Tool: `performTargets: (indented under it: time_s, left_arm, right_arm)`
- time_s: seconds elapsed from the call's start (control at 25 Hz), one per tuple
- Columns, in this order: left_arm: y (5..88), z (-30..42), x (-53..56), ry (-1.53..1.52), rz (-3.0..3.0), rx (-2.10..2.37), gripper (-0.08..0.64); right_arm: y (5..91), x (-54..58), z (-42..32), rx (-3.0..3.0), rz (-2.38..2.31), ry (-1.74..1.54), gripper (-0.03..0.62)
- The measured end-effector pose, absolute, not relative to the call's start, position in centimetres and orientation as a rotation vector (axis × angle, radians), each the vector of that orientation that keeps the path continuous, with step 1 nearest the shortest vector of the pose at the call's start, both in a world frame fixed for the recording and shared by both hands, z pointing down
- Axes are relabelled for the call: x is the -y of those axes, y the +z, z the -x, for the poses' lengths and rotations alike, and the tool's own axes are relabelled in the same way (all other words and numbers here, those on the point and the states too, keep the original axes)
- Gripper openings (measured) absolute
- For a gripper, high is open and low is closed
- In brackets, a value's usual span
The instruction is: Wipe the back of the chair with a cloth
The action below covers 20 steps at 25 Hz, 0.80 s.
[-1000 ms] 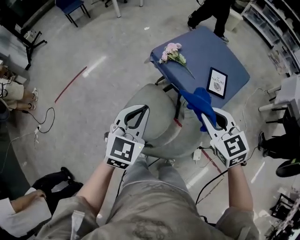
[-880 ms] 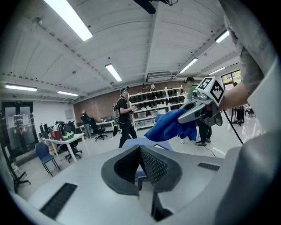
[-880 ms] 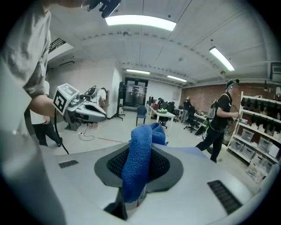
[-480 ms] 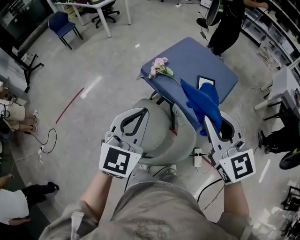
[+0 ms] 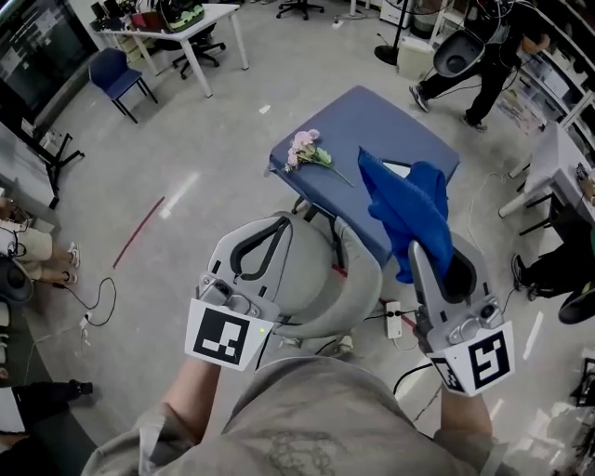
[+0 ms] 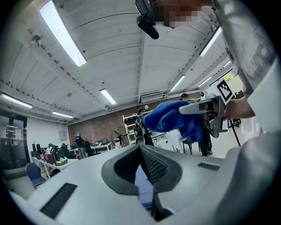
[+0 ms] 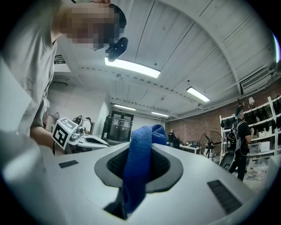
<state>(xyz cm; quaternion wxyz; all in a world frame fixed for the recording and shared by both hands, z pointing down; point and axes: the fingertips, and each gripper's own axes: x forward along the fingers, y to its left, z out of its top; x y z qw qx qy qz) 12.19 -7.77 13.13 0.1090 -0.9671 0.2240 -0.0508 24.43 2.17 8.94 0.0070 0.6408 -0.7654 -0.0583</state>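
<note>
A grey chair (image 5: 321, 279) stands right below me in the head view, its curved rim toward me. My right gripper (image 5: 416, 249) is shut on a blue cloth (image 5: 409, 209), which bunches up above the jaws, right of the chair and in front of the table's near edge. In the right gripper view the cloth (image 7: 138, 162) fills the gap between the jaws and hangs down. My left gripper (image 5: 282, 221) hovers over the chair's left part, jaws shut and holding nothing. Its tips (image 6: 140, 147) meet in the left gripper view, where the cloth (image 6: 169, 118) shows at the right.
A blue table (image 5: 372, 121) stands beyond the chair with pink flowers (image 5: 305, 149) and a book (image 5: 397, 169) half hidden by the cloth. A power strip (image 5: 395, 318) and cables lie on the floor. A person (image 5: 474, 56) walks at the top right; a white desk (image 5: 181, 23) is far left.
Both grippers have drawn back toward me and lower in the head view. The cloth has risen with the right gripper and now stands up in front of the table and book.
</note>
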Motion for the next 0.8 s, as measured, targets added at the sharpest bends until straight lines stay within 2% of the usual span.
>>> performTargets:
  time_s: [0.8]
  left_arm:
    - [13.2, -11.8, 6.6, -0.154, 2.885, -0.668, 0.017]
  right_arm:
    - [9.8, -3.1, -24.6, 2.352, -2.047, -0.176, 0.086]
